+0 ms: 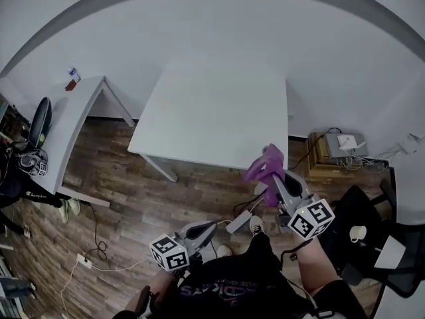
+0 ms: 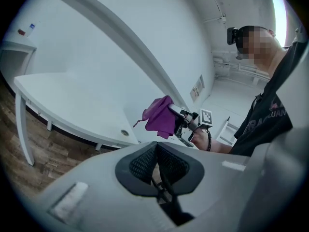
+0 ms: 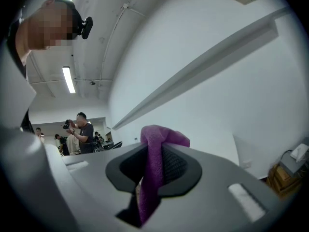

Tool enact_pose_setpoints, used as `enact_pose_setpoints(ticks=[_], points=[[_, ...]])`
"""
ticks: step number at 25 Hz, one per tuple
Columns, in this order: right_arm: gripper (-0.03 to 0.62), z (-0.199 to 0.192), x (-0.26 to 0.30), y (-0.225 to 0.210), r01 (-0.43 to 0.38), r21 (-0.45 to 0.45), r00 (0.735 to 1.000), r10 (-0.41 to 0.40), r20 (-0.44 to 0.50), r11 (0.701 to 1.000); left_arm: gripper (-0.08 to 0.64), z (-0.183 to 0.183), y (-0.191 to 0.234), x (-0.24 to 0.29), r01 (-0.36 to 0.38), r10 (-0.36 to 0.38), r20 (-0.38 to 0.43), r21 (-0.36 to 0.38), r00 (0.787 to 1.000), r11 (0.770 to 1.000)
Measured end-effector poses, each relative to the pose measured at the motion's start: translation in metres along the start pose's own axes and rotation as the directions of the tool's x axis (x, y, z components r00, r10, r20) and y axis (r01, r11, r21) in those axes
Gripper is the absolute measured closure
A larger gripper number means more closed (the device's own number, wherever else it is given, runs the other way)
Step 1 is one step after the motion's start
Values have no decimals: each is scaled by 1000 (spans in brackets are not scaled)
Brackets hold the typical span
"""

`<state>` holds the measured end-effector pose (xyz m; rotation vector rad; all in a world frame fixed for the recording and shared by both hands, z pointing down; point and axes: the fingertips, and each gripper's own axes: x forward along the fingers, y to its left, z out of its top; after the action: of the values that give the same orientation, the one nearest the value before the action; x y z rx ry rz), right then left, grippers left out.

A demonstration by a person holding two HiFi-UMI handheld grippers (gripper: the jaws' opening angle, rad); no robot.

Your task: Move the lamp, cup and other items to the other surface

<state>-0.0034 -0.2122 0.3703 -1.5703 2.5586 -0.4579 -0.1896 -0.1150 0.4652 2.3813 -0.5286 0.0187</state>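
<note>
My right gripper [image 1: 272,180] is shut on a purple cloth [image 1: 264,165], held in the air just off the near right corner of the white table [image 1: 212,111]. In the right gripper view the cloth [image 3: 154,178] is pinched between the pads and bunches above the right gripper [image 3: 153,149]. The left gripper [image 1: 211,228] sits lower, close to my body, over the wooden floor. Its pads meet with nothing between them in the left gripper view [image 2: 157,146]. That view also shows the purple cloth [image 2: 159,116], the right gripper [image 2: 186,123] and the white table [image 2: 72,95]. No lamp or cup shows on the table.
A second white desk [image 1: 73,111] stands at the left with a black chair [image 1: 38,121] beside it. A power strip [image 1: 238,222] and cables lie on the floor by my feet. A black chair [image 1: 362,244] with a white cup-like thing [image 1: 358,233] is at the right.
</note>
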Motion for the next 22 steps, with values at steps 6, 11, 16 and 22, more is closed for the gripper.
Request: enact_pose_setpoints(ticks=[6,11,16,22], points=[[534,-7,-98,-17,219,4,976,-219,23,976,560,-11,-23,38,144,-140,-95,39,986,989],[534,-6,-173,-33,355,27,933,-356,46,934,560,-26,-59,75,230,-221,-156,41,963,972],[534,-10,-233,-46,458,72,885,-462,60,886,560,-33,-90,102,288,-269,-204,70,941,955],[534,-9,-318,-79,537,111,834,-546,80,836,560,-67,-150,156,369,-339,-285,58,897,928]])
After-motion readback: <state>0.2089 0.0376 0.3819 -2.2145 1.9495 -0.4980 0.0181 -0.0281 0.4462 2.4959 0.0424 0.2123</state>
